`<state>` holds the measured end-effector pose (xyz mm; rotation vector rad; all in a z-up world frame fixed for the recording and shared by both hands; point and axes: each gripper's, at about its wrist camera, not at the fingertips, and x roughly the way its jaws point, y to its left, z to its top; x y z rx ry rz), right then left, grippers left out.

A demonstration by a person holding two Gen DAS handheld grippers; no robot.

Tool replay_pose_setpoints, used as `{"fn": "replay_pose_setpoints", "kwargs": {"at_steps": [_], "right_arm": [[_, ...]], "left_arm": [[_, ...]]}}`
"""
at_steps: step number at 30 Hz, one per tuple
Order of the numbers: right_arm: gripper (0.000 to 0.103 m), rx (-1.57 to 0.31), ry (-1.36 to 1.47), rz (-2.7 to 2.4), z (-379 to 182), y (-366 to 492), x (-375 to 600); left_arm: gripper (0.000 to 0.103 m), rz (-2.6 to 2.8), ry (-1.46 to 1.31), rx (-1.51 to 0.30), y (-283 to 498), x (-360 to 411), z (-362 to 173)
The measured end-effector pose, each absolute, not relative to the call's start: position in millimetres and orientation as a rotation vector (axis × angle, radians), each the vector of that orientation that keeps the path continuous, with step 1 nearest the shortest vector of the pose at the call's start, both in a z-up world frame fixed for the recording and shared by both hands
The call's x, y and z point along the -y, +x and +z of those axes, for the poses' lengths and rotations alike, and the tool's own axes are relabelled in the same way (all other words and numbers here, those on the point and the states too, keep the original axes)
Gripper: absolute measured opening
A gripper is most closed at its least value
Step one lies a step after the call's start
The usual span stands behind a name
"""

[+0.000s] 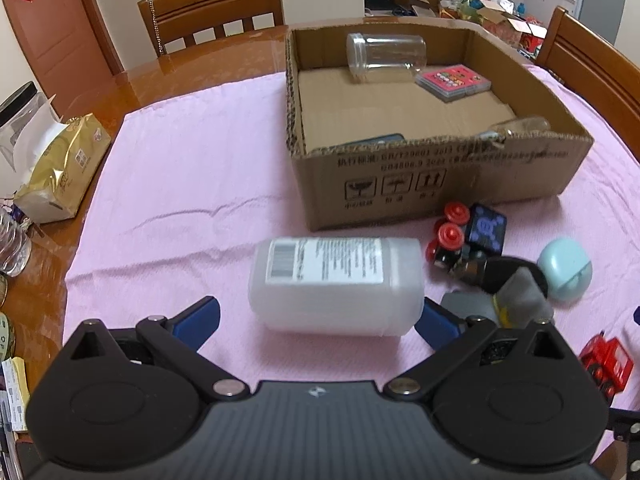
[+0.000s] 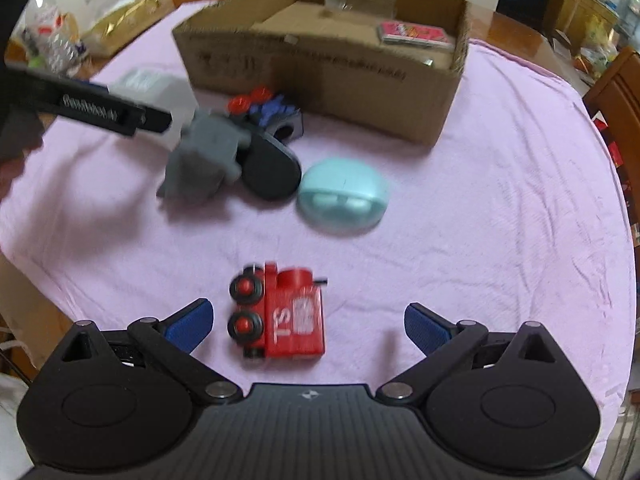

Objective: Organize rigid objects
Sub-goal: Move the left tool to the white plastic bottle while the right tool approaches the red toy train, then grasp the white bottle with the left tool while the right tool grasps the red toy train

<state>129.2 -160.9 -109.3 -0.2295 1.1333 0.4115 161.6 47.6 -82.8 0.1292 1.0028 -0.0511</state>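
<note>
A white plastic bottle (image 1: 336,284) lies on its side on the pink cloth, between the wide-open fingers of my left gripper (image 1: 318,322); neither finger touches it. My right gripper (image 2: 308,326) is open around a small red toy train (image 2: 280,316) lying on its side, its fingers apart from the toy. A cardboard box (image 1: 436,184) stands behind, holding a clear jar (image 1: 384,58), a pink card case (image 1: 452,80) and a small clear bottle (image 1: 524,126). The box (image 2: 320,76) also shows in the right wrist view.
Loose on the cloth near the box: a dark toy with red wheels (image 1: 464,240), a mint earbud case (image 2: 342,196), a grey block (image 2: 208,156) and a black oval piece (image 2: 270,168). A gold tissue pack (image 1: 60,168) lies at the table's left. Wooden chairs stand behind.
</note>
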Motion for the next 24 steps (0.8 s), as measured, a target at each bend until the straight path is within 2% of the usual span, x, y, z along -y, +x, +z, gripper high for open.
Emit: {"fn": "replay_pose_setpoints", "kwargs": {"at_steps": [5,24], "right_arm": [[0.103,-1.154,-0.276,0.390,-128,126,158],[0.103,-1.060,-0.258,0.389,-129,112,165]], "left_arm": [[0.102,-0.064,0.131,-1.013,158,-50,-91],[0.101,-0.057,0.054,-0.993,173,-48,-120]]}}
